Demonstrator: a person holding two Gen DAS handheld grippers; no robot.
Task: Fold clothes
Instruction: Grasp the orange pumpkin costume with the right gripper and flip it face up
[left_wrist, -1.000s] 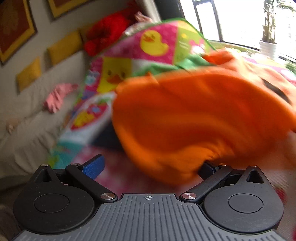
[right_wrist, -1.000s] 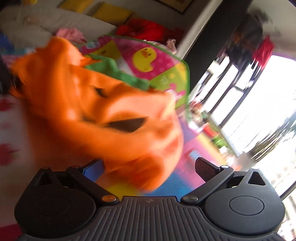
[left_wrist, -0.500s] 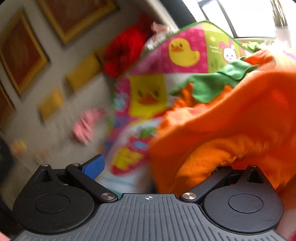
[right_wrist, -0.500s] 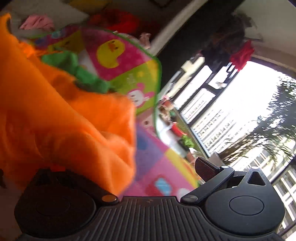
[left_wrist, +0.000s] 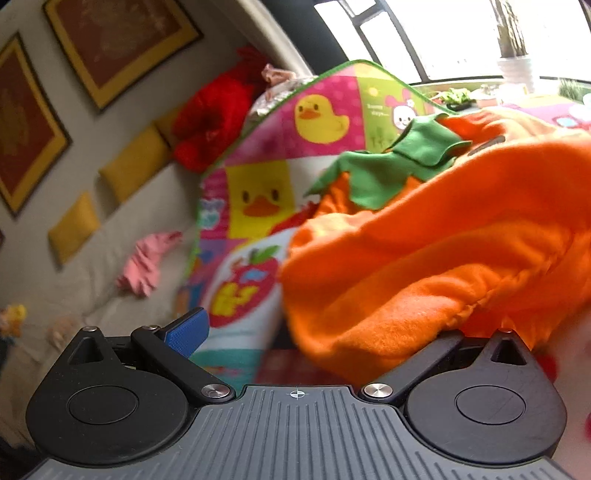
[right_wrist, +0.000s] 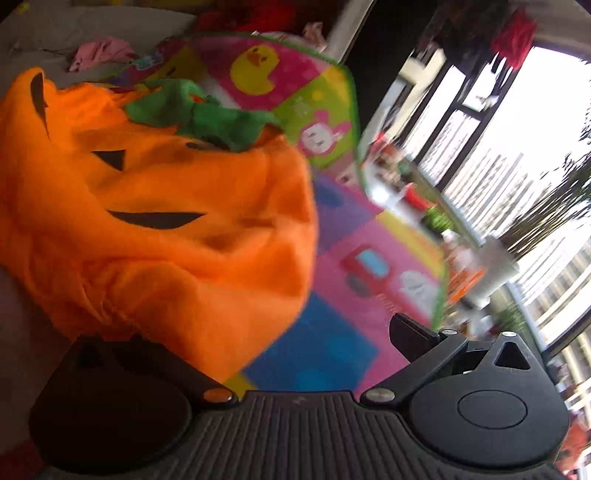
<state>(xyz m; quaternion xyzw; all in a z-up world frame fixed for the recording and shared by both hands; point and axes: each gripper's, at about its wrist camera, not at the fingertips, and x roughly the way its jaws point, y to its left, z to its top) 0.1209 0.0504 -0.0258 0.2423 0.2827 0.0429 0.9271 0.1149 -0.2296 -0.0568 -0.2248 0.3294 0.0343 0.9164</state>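
Item: orange pumpkin costume (left_wrist: 424, 251), green collar (left_wrist: 399, 166) away from us, heaped on the cartoon play mat (left_wrist: 258, 195). It lies right of our left gripper (left_wrist: 317, 332) and left of our right gripper (right_wrist: 280, 332), long axis running between them, both equally near. Each gripper's jaws stand wide, one finger buried under fleece, so we cannot tell whether anything is pinched. Nearby: pink garment (left_wrist: 147, 262), red garment (left_wrist: 210, 118) and yellow cushions (left_wrist: 133, 162) on the sofa; nothing obstructs.

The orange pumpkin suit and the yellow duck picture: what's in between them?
A green leafy collar, seen from the left wrist, lies between pumpkin suit and duck.
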